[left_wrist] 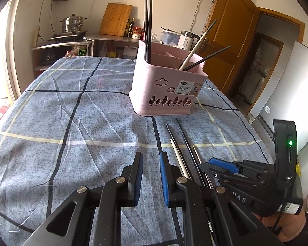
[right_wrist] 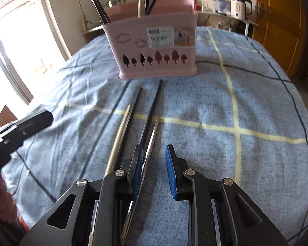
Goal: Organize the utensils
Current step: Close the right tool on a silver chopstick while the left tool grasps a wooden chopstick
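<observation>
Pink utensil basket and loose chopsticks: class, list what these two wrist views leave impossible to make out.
- Pink basket interior, both views: its walls hide the lower ends of the standing chopsticks.
- Basket label, right wrist view: print blurred, unreadable.
- Loose chopsticks on the cloth, left wrist view: near ends covered by the left gripper and right gripper.
- Silver chopstick, right wrist view: pad contact unclear.
</observation>
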Demonstrator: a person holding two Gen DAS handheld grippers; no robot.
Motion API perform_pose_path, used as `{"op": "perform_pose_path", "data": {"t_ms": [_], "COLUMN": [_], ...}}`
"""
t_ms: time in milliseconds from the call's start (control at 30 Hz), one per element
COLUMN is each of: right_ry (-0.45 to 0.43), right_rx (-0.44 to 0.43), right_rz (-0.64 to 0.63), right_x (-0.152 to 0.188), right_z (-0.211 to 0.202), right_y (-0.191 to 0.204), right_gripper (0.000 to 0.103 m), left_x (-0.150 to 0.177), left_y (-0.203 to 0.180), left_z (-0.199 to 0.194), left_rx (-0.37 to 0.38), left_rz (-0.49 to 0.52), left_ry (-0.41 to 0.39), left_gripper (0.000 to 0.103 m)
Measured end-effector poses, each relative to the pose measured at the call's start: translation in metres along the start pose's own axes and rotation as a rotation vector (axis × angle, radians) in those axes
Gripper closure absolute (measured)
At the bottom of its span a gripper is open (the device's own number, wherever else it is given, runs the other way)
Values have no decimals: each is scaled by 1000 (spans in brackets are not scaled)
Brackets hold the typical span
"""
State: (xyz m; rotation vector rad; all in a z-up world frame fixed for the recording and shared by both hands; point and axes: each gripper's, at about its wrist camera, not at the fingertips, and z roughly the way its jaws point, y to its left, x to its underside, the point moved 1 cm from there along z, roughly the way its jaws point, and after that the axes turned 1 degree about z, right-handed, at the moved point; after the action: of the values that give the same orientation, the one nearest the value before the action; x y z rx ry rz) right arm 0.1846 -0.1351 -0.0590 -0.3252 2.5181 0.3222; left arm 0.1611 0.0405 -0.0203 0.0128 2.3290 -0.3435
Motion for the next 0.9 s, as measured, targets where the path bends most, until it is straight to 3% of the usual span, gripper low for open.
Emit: {"op": "perform_pose_path", "data": {"t_ms": [133, 233, 533, 900], "right_ry": [2, 6, 4, -4], "right_rx": [22, 19, 26, 5], "right_rz": [-9, -2, 30, 40], "right_x": [1, 3, 8, 13], "right_z": [-1, -4, -10, -14], "right_y": [-2, -8, -27, -35], "right_gripper": [94, 96, 96, 96], "left_x": [-3, -6, -2, 3], "left_y": [-3, -11, -29, -42], "left_z": [10, 22, 67, 83], "left_rx": [13, 33, 49, -29], "left_rz": [-5, -1, -26, 13], "left_ry": [25, 52, 147, 153], "left_gripper": [87, 87, 87, 86]}}
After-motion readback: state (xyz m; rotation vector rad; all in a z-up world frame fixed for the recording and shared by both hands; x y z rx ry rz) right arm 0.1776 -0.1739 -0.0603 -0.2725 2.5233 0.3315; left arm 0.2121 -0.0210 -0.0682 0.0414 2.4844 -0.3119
